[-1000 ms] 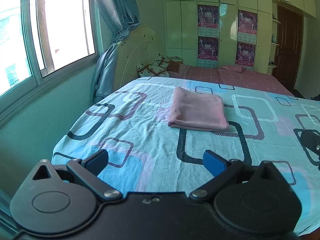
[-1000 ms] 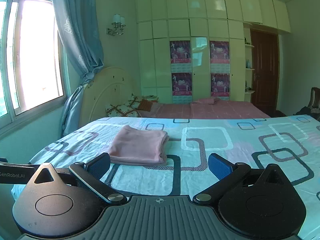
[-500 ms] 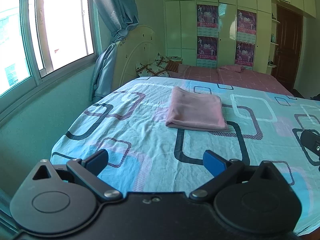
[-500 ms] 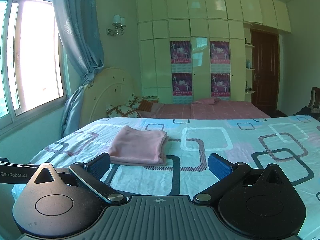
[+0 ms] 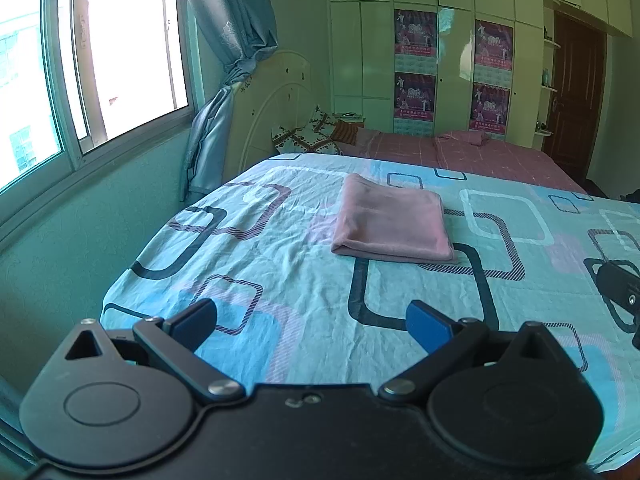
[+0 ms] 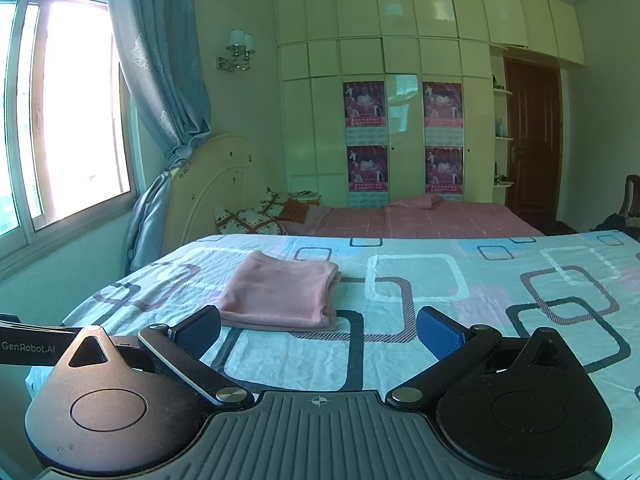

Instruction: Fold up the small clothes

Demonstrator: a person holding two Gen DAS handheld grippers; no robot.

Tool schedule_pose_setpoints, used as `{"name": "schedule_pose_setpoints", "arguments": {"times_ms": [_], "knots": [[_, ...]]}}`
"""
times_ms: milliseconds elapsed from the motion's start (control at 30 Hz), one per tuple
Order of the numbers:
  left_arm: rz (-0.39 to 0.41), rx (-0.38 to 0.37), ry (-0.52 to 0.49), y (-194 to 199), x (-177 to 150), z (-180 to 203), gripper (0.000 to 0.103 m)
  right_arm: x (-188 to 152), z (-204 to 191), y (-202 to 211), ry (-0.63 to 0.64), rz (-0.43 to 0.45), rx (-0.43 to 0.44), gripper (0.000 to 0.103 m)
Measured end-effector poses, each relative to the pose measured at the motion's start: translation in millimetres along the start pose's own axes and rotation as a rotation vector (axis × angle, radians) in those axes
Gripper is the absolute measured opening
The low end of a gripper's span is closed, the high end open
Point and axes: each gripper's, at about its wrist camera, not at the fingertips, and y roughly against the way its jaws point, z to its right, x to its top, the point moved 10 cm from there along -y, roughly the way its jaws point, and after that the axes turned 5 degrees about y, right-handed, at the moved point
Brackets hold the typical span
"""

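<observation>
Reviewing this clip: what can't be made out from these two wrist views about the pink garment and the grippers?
- Pink garment: what kind of clothing it is stays unknown in both views; it lies folded, hiding its inner layers and underside.
- Left gripper: open, but the hand holding it is cut off by the bottom edge.
- Right gripper: likewise open, its holder out of frame.
- Posters on the wardrobe: print too small to read.

A folded cloth (image 5: 390,220) lies mid-frame on the bedsheet (image 5: 280,280); pillows (image 5: 308,138) lie behind it, a window (image 5: 80,60) upper left, a wardrobe (image 5: 440,60) upper centre
</observation>
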Motion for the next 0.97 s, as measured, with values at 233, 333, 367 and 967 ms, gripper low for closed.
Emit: {"name": "schedule_pose_setpoints", "arguments": {"times_ms": [233,333,367,967], "knots": [[-0.004,-0.002,0.002,-0.2,-0.7,0.7,0.100,0.5,0.1,0.0,0.001,0.001,-0.001,0.103],[-0.006,0.000,0.001,-0.5,-0.4,2.1,0.100,0.4,0.2,0.1,0.000,-0.001,-0.001,0.103],[-0.009,0.000,0.002,-0.7,0.0,1.9,0.100,0.3,0.1,0.0,0.001,-0.001,-0.001,0.103],[0.025,-0.078,0.001,-43.1,5.3,8.0,0.094,-11.8,11.2,-29.0,-0.018,-0.055,-0.018,0.103]]}}
